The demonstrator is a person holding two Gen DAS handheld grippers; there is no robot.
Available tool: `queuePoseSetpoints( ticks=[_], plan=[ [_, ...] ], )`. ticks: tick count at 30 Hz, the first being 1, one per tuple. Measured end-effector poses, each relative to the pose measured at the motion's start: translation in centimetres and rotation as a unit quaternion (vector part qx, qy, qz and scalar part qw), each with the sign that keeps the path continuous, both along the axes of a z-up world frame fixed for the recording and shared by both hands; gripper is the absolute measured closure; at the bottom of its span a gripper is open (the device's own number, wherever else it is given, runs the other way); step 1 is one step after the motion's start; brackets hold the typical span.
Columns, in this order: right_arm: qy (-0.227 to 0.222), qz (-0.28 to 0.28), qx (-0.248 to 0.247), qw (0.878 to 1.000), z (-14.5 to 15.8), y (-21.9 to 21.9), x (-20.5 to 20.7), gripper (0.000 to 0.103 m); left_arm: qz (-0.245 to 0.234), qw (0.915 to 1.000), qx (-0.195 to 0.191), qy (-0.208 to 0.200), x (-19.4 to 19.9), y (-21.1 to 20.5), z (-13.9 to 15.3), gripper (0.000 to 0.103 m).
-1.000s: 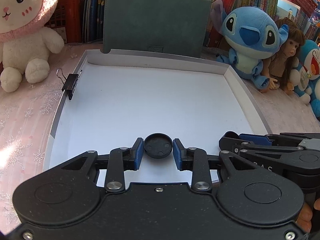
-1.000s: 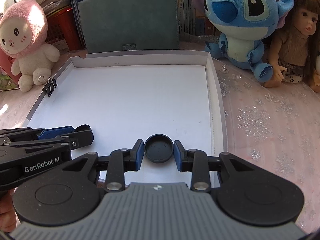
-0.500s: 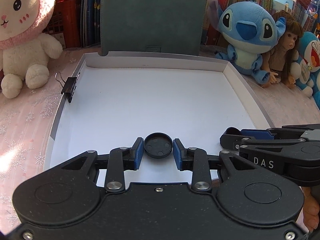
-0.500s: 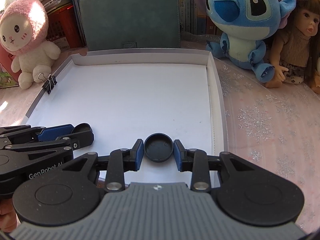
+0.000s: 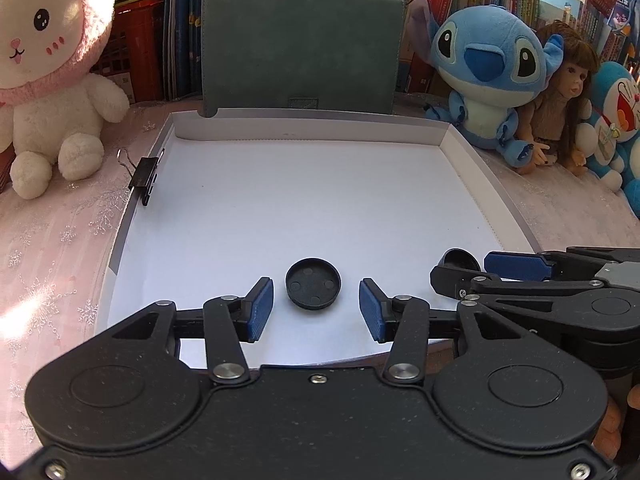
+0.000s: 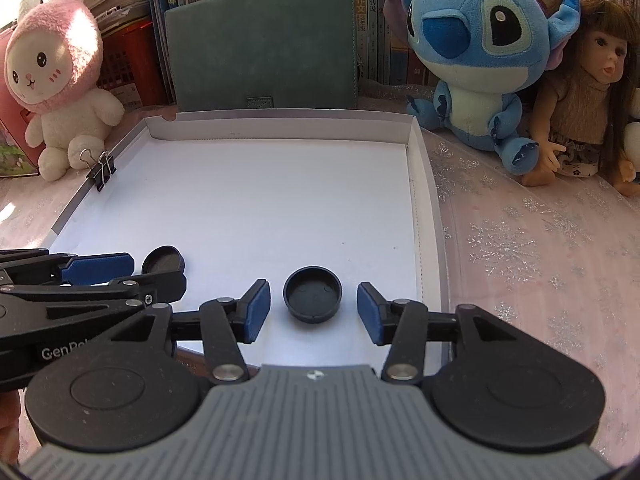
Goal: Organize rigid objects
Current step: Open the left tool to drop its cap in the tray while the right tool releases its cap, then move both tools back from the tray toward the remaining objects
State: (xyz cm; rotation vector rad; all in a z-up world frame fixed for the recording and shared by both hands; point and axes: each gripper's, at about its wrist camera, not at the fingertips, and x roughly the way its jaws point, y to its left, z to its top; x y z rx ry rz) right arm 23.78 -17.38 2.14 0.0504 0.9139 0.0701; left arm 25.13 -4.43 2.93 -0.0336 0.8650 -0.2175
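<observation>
Both grippers' jaws had just been opening, the left gripper (image 5: pixel 316 306) and right gripper (image 6: pixel 313 308) each releasing a black cap (image 5: pixel 313 289) (image 6: pixel 312 293) onto the white tray (image 5: pixel 472 184). The fingers stood apart, touching nothing. Next, each likely needed to draw back clear.

white tray (image 5: pixel 486 184) floor bare across mid frame, free passage there, binder clip (image 5: pixel 145 174) on rim upper left, green folder (image 5: pixel 300 46) upright behind far wall, plush toys (image 5: pixel 486 76) crowding upper corners, two black caps (image 6: pixel 312 293) lower centre, right desk (image 6: pixel 540 248) strip open
</observation>
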Motion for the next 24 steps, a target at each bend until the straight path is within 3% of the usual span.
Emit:
queuePoseSetpoints(
  ticks=[5, 8, 24],
  plan=[
    [-0.035, 0.003, -0.007, 0.999, 1.1, -0.7, -1.5, 0.029, -0.001, 0.9995, 0.0, -0.032, -2.0, 0.6, 1.2, 0.031],
    [-0.059, 0.011, -0.012, 0.998, 2.0, -1.1, -2.7, 0.023, -0.002, 0.999, -0.011, -0.044, -3.3, 1.2, 1.9, 0.023],
    [-0.155, 0.047, -0.015, 0.987, 4.9, -0.8, -11.1, 0.008, -0.022, 0.9937, -0.035, -0.104, -12.1, 3.1, 3.8, 0.013]
  ],
)
